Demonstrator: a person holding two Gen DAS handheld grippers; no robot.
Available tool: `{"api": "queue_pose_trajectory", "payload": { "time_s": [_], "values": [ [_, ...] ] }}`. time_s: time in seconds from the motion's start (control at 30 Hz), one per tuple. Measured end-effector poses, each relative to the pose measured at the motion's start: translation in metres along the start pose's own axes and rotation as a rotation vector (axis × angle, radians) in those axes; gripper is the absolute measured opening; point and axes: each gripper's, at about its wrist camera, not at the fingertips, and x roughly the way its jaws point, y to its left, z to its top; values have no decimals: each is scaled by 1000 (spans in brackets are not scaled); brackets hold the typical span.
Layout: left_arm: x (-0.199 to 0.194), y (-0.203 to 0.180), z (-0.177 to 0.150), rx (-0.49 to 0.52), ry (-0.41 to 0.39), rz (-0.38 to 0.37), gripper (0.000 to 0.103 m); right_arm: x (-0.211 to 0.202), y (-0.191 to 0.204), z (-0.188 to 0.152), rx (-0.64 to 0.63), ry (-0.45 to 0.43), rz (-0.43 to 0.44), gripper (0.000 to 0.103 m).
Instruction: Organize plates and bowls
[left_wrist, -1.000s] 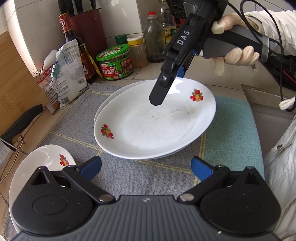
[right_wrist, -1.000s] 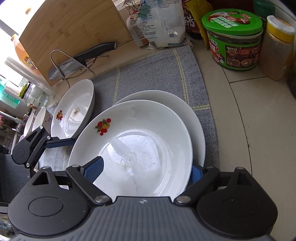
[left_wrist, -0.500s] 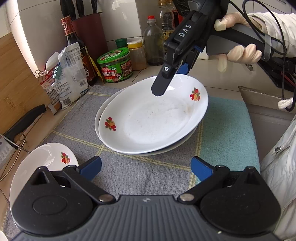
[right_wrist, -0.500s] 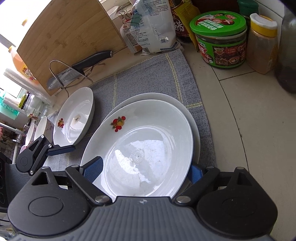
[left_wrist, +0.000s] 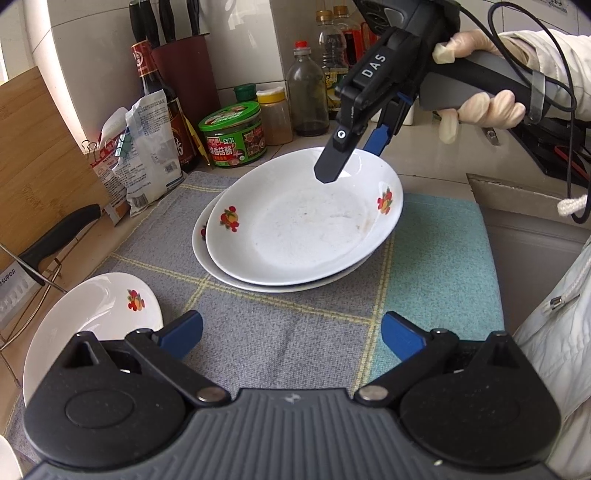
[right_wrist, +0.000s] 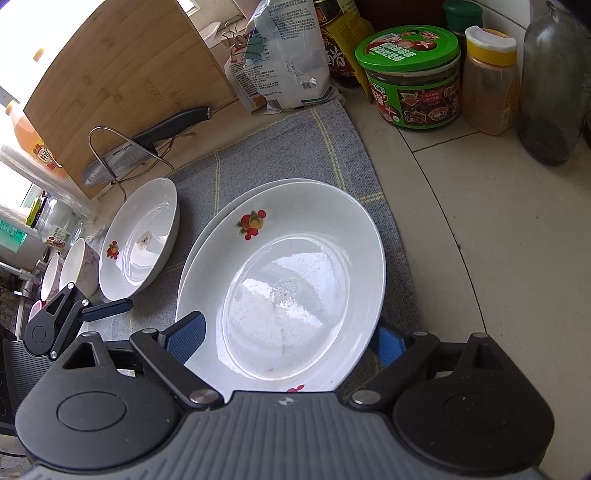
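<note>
Top plate (left_wrist: 303, 225) sits tilted on a second plate (left_wrist: 207, 254), on the grey mat (left_wrist: 273, 332) covering the table. Left tongs (left_wrist: 291, 334) wide, empty, near. Right tongs (right_wrist: 291, 338) grip the top plate's far rim. Jars behind.

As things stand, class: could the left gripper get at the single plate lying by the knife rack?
Probably yes. The left gripper is open and holds nothing, and the single plate lies right beside its left finger with nothing on it. The right gripper is busy at the far rim of the top plate.
</note>
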Motion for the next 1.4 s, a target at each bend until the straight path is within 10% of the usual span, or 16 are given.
{"api": "queue_pose_trajectory", "payload": {
  "time_s": [0.8,1.4],
  "values": [
    [-74,-1,-42,-368,-7,285,102,-3,104,-65,-376,-235,-196,103],
    [-147,20,-94,-533,-40,474,102,44,226,-95,-620,-203,-187,103]
  ]
}}
